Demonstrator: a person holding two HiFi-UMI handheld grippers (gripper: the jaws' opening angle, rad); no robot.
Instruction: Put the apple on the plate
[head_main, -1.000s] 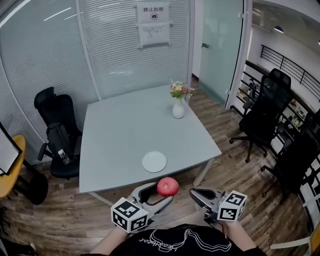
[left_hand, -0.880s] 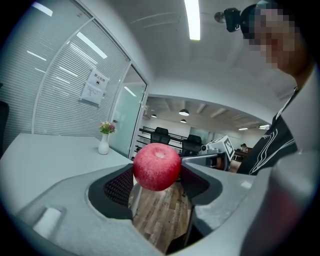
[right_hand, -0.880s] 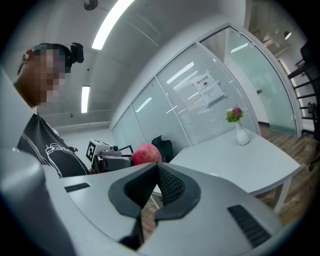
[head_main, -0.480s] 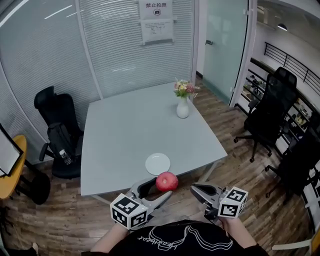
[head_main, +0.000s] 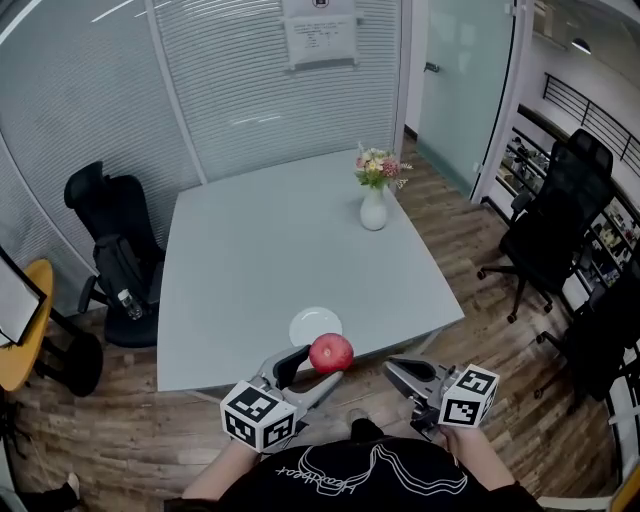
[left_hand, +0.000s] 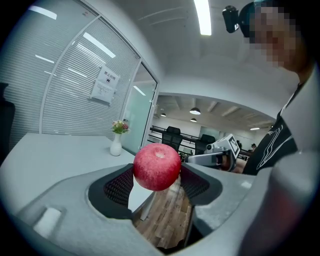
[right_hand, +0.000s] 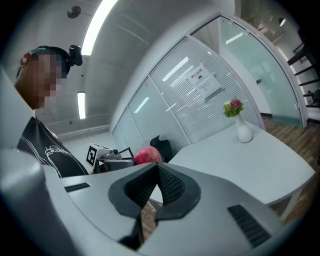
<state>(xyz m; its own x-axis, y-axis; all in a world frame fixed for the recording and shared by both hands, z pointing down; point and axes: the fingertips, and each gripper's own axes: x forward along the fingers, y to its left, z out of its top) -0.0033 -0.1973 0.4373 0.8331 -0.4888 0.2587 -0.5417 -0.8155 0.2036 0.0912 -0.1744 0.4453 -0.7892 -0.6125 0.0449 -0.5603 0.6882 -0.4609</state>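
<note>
A red apple (head_main: 331, 353) is clamped between the jaws of my left gripper (head_main: 318, 362), held in the air just off the table's near edge; in the left gripper view the apple (left_hand: 157, 167) fills the gap between the black pads. The white plate (head_main: 316, 326) lies on the grey table (head_main: 250, 260) near that edge, just beyond the apple. My right gripper (head_main: 400, 371) hovers to the right over the floor with its jaws together and nothing in them. The apple (right_hand: 147, 155) also shows past the right gripper's tips (right_hand: 154, 167).
A white vase with flowers (head_main: 374, 196) stands at the table's far right. Black office chairs sit left (head_main: 115, 260) and right (head_main: 550, 225) of the table. Glass partitions with blinds close the back. Wooden floor lies below the grippers.
The view has moved closer to the table. The left gripper carried the apple forward, nearer the plate. The right gripper kept its place beside it.
</note>
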